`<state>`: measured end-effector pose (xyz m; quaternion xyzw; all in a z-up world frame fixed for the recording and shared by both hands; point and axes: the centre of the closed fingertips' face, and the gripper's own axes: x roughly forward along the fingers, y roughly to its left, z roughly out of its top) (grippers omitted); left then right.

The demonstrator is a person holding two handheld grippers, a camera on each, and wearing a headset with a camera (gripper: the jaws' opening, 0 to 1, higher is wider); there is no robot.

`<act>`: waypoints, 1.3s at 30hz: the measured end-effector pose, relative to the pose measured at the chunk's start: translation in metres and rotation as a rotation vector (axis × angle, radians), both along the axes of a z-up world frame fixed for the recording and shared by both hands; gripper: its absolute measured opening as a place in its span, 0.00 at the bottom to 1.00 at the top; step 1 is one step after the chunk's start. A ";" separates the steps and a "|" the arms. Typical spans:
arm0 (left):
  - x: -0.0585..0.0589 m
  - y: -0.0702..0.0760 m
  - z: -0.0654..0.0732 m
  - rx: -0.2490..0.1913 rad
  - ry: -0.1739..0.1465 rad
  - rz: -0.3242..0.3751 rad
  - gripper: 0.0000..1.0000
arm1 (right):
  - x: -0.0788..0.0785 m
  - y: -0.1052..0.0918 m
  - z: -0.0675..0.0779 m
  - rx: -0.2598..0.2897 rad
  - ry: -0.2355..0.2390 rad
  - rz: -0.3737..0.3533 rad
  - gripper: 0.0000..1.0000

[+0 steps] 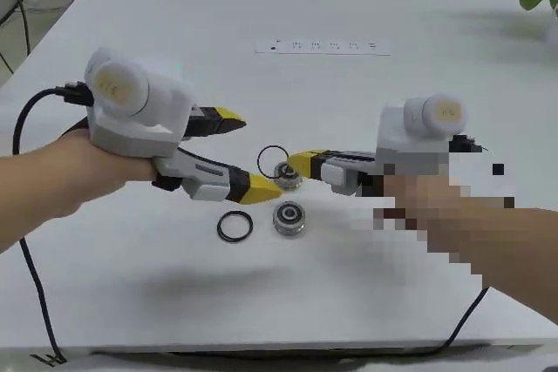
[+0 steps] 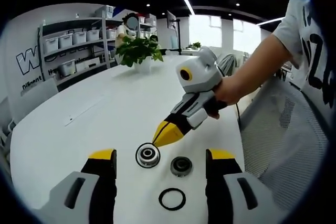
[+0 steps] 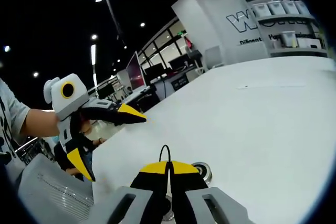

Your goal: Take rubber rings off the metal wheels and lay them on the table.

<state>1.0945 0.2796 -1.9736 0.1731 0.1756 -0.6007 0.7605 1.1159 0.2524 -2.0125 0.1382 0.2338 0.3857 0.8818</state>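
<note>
On tabletop (image 1: 392, 6): one rubber ring (image 1: 220, 227) already laid beside two metal wheels (image 1: 289, 217). Right gripper (image 1: 301, 164) pressed together, pinching second ring (image 1: 272, 146) by far wheel (image 1: 286, 174); left gripper (image 1: 248, 152) spread, empty. Remaining: lay second ring down.

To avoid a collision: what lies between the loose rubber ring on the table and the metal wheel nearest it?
Bare table; the ring and the wheel lie apart. The head view and the left gripper view both show this.
</note>
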 end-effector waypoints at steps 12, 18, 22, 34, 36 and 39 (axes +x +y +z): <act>-0.007 0.033 0.014 -0.043 -0.002 0.069 0.76 | -0.010 0.015 0.006 0.025 0.005 0.044 0.00; -0.013 0.048 0.018 -0.059 0.002 0.100 0.79 | -0.015 0.021 0.006 0.030 0.012 0.065 0.00; -0.018 0.056 0.018 -0.049 -0.002 0.104 0.81 | -0.018 0.025 0.004 0.030 0.018 0.076 0.00; -0.027 0.075 0.024 -0.063 0.001 0.144 0.85 | -0.027 0.039 -0.008 0.019 0.046 0.125 0.00; -0.028 0.078 0.024 -0.062 0.001 0.148 0.85 | -0.028 0.042 -0.010 0.017 0.052 0.134 0.00; -0.030 0.081 0.023 -0.063 0.005 0.157 0.86 | -0.031 0.046 -0.012 0.009 0.061 0.150 0.00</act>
